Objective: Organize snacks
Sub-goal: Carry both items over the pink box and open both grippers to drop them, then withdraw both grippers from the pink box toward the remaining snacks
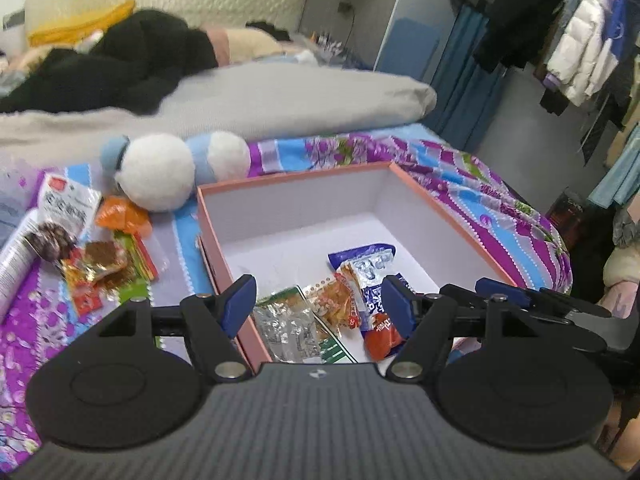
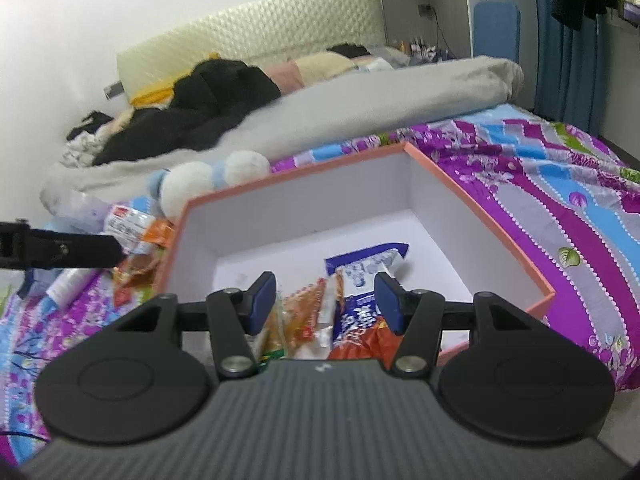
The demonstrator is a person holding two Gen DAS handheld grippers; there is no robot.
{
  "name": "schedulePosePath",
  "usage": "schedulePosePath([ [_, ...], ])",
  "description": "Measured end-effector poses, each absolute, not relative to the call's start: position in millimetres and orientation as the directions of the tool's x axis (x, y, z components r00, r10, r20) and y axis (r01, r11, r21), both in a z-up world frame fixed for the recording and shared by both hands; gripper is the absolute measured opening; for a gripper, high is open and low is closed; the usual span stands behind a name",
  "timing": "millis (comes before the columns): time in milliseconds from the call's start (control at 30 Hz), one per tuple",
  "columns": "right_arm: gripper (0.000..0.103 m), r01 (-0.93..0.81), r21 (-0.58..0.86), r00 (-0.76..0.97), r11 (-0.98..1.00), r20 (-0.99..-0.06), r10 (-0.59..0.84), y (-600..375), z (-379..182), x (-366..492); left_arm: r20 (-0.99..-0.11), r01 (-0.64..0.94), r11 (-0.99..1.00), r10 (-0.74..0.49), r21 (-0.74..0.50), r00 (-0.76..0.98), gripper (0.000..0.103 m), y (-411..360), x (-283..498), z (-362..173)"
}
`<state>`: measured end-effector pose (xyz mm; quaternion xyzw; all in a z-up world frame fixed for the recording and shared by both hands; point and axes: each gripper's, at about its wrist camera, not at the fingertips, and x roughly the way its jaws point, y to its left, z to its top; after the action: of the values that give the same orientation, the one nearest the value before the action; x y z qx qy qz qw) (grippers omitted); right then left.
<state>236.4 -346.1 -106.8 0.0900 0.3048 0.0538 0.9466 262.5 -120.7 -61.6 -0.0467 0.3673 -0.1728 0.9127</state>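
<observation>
A pink box [image 1: 300, 200] [image 2: 320, 200] with a white inside lies open on the flowered bedspread. In it lie a blue-white packet [image 1: 368, 264] [image 2: 364, 268], an orange packet [image 1: 336, 300] [image 2: 308, 312], a silver-green packet [image 1: 288, 328] and a red one [image 1: 382, 340] [image 2: 360, 344]. My left gripper [image 1: 318, 304] hovers open over the box's near left wall, holding nothing. Open too, my right gripper [image 2: 326, 302] hangs above the packets without pressing on any. Loose snacks [image 1: 104, 268] [image 2: 132, 220] lie left of the box, a white packet [image 1: 66, 204] among them.
A white-and-blue plush toy [image 1: 160, 176] [image 2: 192, 188] lies behind the loose snacks. A rolled grey quilt [image 1: 260, 100] and black clothes [image 1: 120, 60] fill the far bed. Hanging coats [image 1: 580, 40] stand right of the bed's edge. A white tube [image 1: 16, 264] lies far left.
</observation>
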Motion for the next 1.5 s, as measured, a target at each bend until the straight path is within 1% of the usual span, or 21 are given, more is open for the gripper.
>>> schedulePosePath([
  [233, 0.057, -0.077, 0.227, 0.833, 0.971, -0.520, 0.187, -329, -94, 201, -0.619, 0.281, 0.938, -0.346, -0.204, 0.705, 0.074, -101, 223, -48],
  [500, 0.057, -0.152, 0.190, 0.832, 0.970, -0.505, 0.229, -302, -89, 169, -0.606, 0.262, 0.940, -0.340, -0.217, 0.719, 0.074, -73, 185, -53],
  [600, 0.057, -0.165, 0.175, 0.837, 0.971, -0.496, 0.232, -291, -89, 158, -0.600, 0.236, 0.949, -0.316, -0.211, 0.735, 0.074, -62, 172, -55],
  [700, 0.057, -0.182, 0.149, 0.840, 0.972, -0.490, 0.233, -279, -96, 144, -0.590, 0.219, 0.951, -0.308, -0.220, 0.746, 0.074, -52, 160, -56],
  [767, 0.057, -0.193, 0.165, 0.830, 0.967, -0.499, 0.251, -273, -103, 135, -0.581, 0.207, 0.953, -0.298, -0.219, 0.757, 0.074, -47, 150, -56],
  [1033, 0.057, -0.252, 0.175, 0.801, 0.952, -0.514, 0.307, -247, -119, 104, -0.594, 0.181, 0.962, -0.269, -0.205, 0.758, 0.074, -32, 120, -66],
  [1133, 0.059, -0.270, 0.170, 0.793, 0.948, -0.519, 0.319, -241, -122, 95, -0.601, 0.170, 0.965, -0.258, -0.200, 0.757, 0.074, -25, 106, -70],
  [1500, 0.061, -0.301, 0.160, 0.789, 0.940, -0.512, 0.340, -226, -122, 82, -0.626, 0.100, 0.974, -0.209, -0.206, 0.751, 0.074, 2, 86, -89],
])
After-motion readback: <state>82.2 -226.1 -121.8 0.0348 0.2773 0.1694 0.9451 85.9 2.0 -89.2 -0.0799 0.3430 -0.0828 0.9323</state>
